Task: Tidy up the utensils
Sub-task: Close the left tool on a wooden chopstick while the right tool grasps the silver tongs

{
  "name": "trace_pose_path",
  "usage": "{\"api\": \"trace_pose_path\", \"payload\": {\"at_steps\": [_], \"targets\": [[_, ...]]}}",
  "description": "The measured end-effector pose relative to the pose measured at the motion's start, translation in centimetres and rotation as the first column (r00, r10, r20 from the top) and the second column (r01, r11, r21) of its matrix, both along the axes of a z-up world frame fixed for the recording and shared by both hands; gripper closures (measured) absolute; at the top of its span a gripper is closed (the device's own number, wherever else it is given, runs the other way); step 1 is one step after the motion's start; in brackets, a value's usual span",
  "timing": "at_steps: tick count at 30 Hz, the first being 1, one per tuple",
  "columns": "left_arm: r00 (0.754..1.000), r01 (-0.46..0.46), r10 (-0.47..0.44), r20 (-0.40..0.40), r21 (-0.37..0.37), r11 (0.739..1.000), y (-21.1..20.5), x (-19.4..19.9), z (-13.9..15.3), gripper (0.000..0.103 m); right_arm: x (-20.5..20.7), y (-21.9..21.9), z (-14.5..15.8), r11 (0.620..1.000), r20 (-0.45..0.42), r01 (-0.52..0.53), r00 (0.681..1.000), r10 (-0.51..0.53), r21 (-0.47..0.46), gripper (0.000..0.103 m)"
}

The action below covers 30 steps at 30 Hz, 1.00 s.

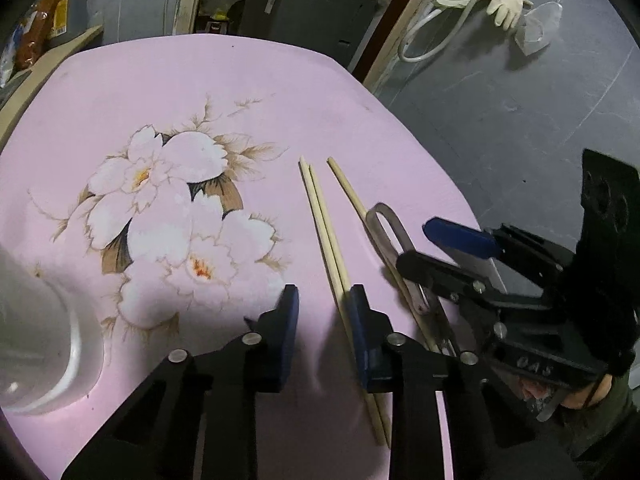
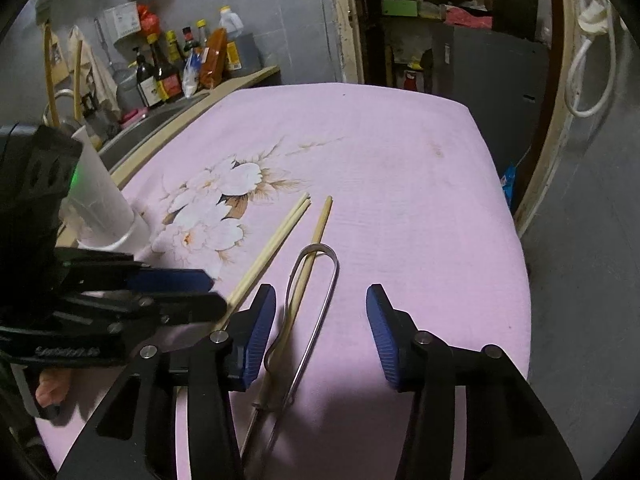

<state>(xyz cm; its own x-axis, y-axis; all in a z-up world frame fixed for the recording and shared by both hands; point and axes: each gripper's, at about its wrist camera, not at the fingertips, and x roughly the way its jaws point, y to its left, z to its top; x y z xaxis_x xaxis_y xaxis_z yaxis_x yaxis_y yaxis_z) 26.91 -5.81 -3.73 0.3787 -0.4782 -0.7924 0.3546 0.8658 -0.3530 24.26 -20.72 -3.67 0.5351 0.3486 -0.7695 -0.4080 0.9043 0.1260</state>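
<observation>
a pair of chopsticks (image 2: 276,240) lies side by side on the cloth-covered table (image 2: 420,184), just right of the printed flowers (image 2: 216,208). right of the pair lies a single chopstick (image 2: 316,240), passing through the looped end of metal tongs (image 2: 316,276). left of the flowers stands a cup (image 2: 100,208), and behind the cup, off the table, bottles (image 2: 168,72) line a counter.

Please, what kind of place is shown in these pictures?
Most likely a home kitchen. Sauce and oil bottles stand on a counter beside a sink, and chopsticks with metal tongs lie on a pink floral tablecloth.
</observation>
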Motion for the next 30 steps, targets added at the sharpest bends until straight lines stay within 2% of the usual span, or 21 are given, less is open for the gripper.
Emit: {"api": "trace_pose_path", "payload": {"at_steps": [6, 9, 12, 19, 21, 22, 23, 28, 30], "targets": [[0.999, 0.007, -0.008, -0.040, -0.033, 0.999, -0.2, 1.9, -0.1, 0.083, 0.2, -0.3, 0.1, 1.000, -0.015, -0.006, 1.000, 0.006, 0.006, 0.064], [0.999, -0.004, 0.003, -0.052, -0.028, 1.000, -0.2, 2.4, -0.2, 0.095, 0.1, -0.4, 0.1, 1.000, -0.022, -0.012, 1.000, 0.012, 0.014, 0.066], [0.997, -0.023, 0.019, -0.076, -0.060, 0.998, 0.2, 2.5, -0.3, 0.095, -0.2, -0.2, 0.2, 1.000, -0.029, -0.019, 0.999, 0.020, 0.025, 0.066], [0.996, -0.053, 0.047, -0.070, -0.080, 0.995, 1.6, 1.0, 0.1, 0.101, 0.1, 1.1, -0.2, 0.999, -0.036, -0.035, 0.999, 0.035, 0.005, 0.066], [0.996, -0.060, 0.055, -0.068, -0.075, 0.995, 2.1, 0.8, 0.0, 0.101, 0.2, 1.6, -0.5, 0.999, -0.033, -0.036, 0.999, 0.035, -0.017, 0.070], [0.996, -0.066, 0.060, -0.068, -0.075, 0.995, 2.4, 0.6, 0.1, 0.101, 0.2, 1.7, -0.6, 0.999, -0.032, -0.034, 0.999, 0.033, -0.024, 0.079], [0.996, -0.071, 0.066, -0.068, -0.078, 0.994, 2.6, 0.4, 0.1, 0.101, 0.2, 1.8, -0.7, 0.999, -0.034, -0.032, 0.999, 0.031, -0.025, 0.081], [0.995, -0.085, 0.080, -0.063, -0.077, 0.993, 3.3, -0.6, 0.0, 0.101, -0.2, 0.9, -0.5, 1.000, -0.035, -0.015, 0.999, 0.016, 0.011, 0.082], [0.996, -0.081, 0.079, -0.052, -0.047, 0.996, 2.9, -1.0, 0.2, 0.101, -0.7, 0.5, -0.1, 1.000, -0.019, -0.011, 1.000, 0.011, 0.006, 0.082]]}}
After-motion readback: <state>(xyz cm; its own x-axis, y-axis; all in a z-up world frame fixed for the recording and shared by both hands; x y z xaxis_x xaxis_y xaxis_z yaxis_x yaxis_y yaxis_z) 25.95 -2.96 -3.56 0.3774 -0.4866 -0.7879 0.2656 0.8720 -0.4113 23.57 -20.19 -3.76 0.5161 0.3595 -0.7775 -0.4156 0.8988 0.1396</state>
